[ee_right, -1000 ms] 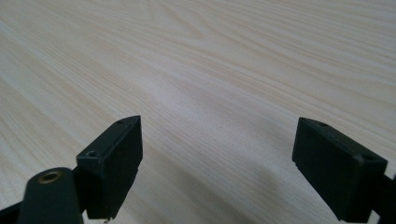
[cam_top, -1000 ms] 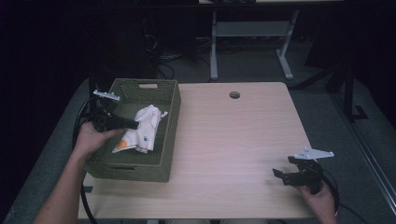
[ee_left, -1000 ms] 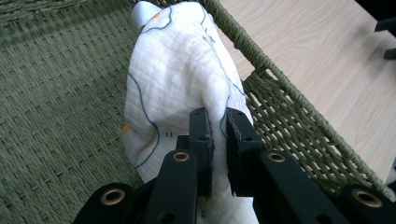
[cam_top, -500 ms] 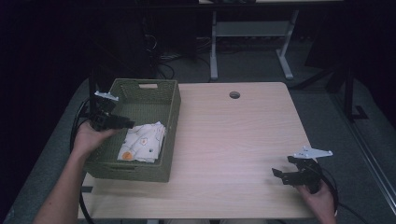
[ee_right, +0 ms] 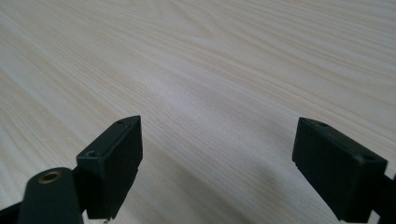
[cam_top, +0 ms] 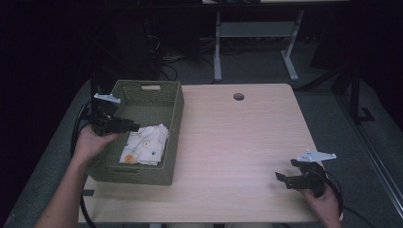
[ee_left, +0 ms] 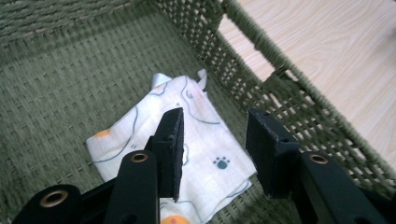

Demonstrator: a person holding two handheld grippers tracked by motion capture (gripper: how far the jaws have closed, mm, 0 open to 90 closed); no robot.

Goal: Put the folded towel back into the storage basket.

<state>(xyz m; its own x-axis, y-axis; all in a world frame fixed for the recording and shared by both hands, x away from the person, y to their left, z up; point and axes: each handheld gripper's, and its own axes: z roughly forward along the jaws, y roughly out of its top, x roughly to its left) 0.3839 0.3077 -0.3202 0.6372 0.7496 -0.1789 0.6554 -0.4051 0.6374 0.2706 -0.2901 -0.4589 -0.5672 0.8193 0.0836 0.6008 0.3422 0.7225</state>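
Note:
A folded white cloth (cam_top: pixel 144 145) with small printed figures lies flat on the bottom of the green woven basket (cam_top: pixel 173 107), toward its near right side. In the left gripper view the same cloth (ee_left: pixel 196 121) lies below the jaws, apart from them. My left gripper (cam_top: pixel 124 126) hovers over the basket's left wall; its jaws have just been opening and stand open with nothing between them (ee_left: pixel 214 144). My right gripper (cam_top: pixel 284 179) rests low over the table's near right corner, open wide and empty (ee_right: pixel 217 163).
The light wooden table (cam_top: pixel 237 142) has a round cable hole (cam_top: pixel 238 97) near its far edge. A white desk frame (cam_top: pixel 256 42) and cables stand on the dark floor behind. Black cables trail from both grippers.
The cloth hung from my left gripper above the basket a second ago; it has dropped and now lies flat inside. The left jaws have opened. My right gripper has stayed put.

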